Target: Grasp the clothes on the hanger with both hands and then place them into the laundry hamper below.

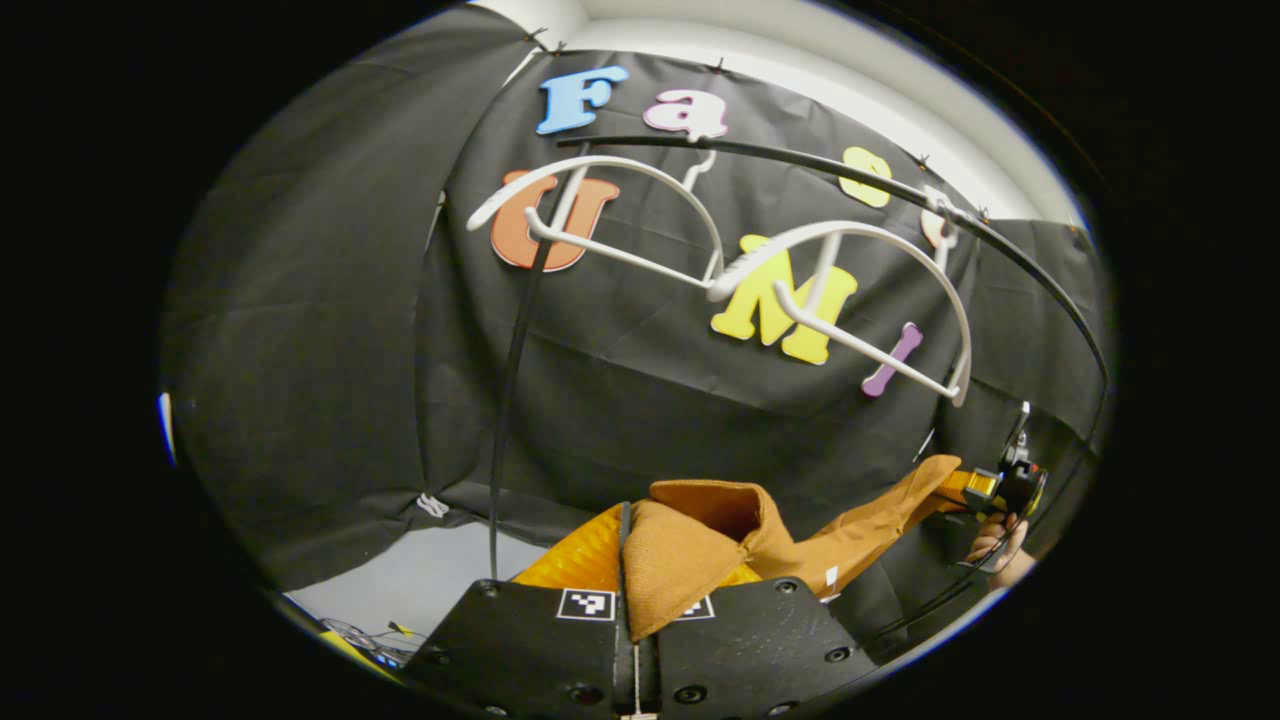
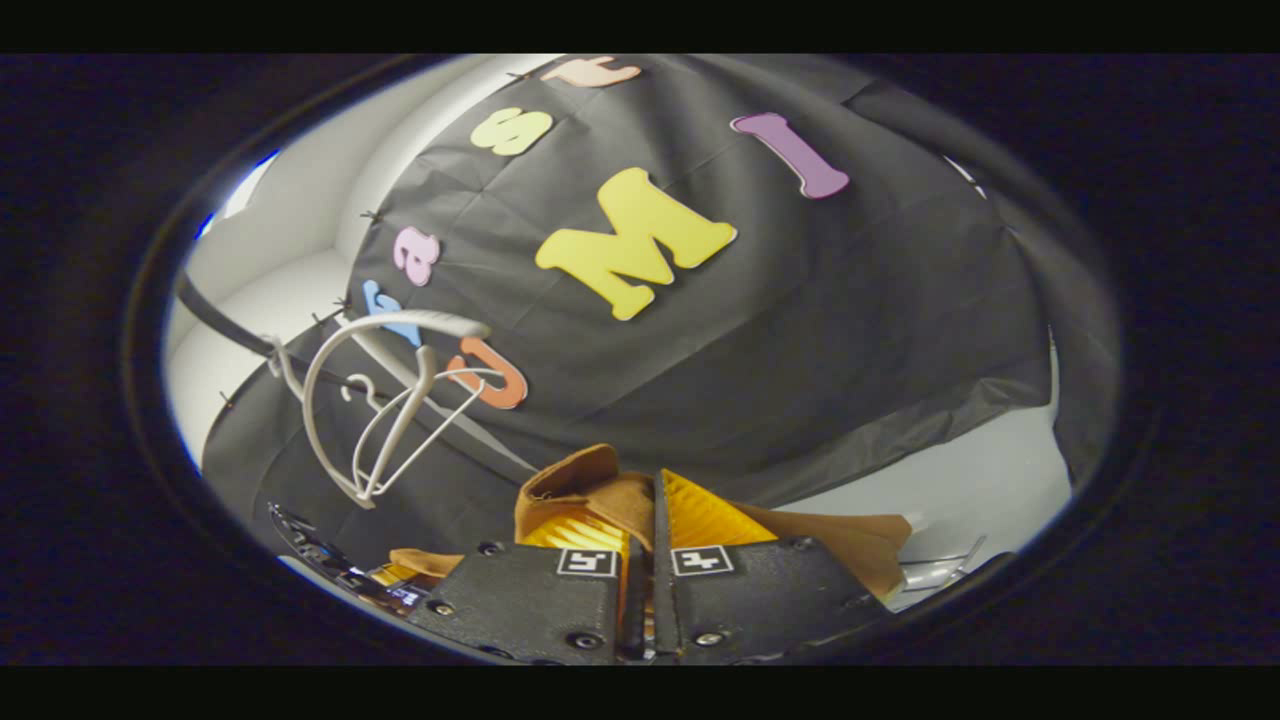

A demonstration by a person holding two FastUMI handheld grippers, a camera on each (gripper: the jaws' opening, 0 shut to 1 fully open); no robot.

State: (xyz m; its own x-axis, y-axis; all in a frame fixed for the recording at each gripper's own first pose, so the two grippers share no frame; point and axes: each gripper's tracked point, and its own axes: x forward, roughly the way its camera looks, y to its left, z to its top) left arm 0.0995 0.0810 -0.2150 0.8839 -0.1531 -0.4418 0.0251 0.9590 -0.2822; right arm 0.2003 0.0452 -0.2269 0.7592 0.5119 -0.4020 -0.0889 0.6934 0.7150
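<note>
Now both tools clamp the brown garment [image 1: 690,560]: left tool [image 1: 636,600] at lower centre, right tool [image 2: 648,570] likewise. Two white hangers [image 1: 640,220] hang bare on the rail [image 1: 800,160] above.

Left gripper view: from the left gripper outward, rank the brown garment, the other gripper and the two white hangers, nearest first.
1. Brown garment: clamped in the left gripper jaws, bottom centre.
2. Right gripper: lower right, holding the garment's far end.
3. Two white hangers: up on the black rail. Too close to rank between themselves.
</note>
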